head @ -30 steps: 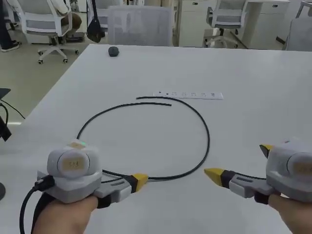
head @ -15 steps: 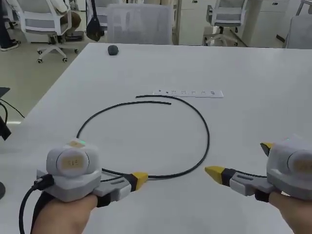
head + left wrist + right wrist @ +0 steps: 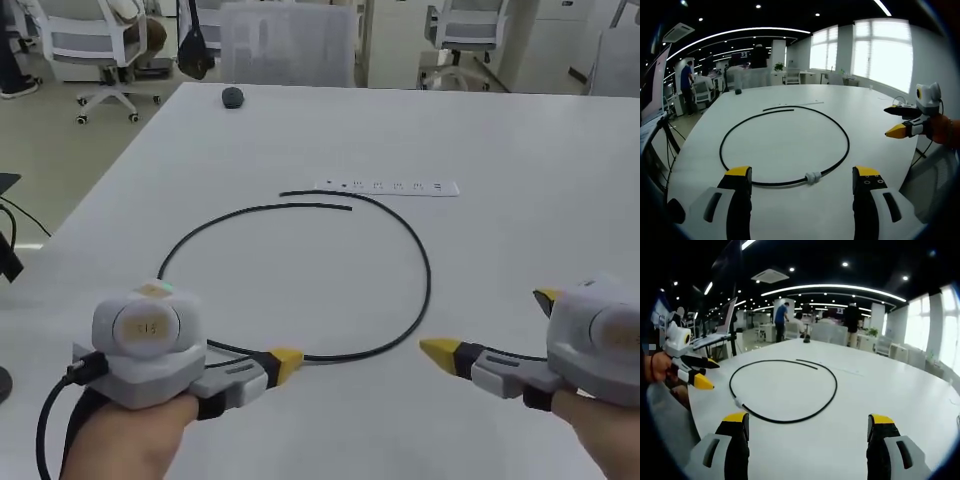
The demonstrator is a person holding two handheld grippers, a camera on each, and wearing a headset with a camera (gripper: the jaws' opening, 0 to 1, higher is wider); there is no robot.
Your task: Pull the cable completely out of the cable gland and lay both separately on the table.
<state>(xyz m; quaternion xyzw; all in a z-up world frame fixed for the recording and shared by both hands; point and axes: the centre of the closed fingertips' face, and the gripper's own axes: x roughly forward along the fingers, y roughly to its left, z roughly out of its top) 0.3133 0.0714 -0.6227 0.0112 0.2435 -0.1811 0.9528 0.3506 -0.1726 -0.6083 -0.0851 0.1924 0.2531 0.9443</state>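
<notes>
my left gripper (image 3: 283,363) and right gripper (image 3: 492,325), chunky light-grey plastic, round domed tops, yellow jaw tips, black cord (image 3: 55,420) off the left one, tiny green light (image 3: 165,293)

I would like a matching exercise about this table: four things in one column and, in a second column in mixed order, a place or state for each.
Column 1:
1. cable
2. cable gland
3. white strip
4. dark round object

Column 2:
A. near the far edge of the table
B. lies in a wide loop
C. threaded on the cable
D. just beyond the loop's two ends

Pairs: 1-B, 2-C, 3-D, 4-A
</notes>
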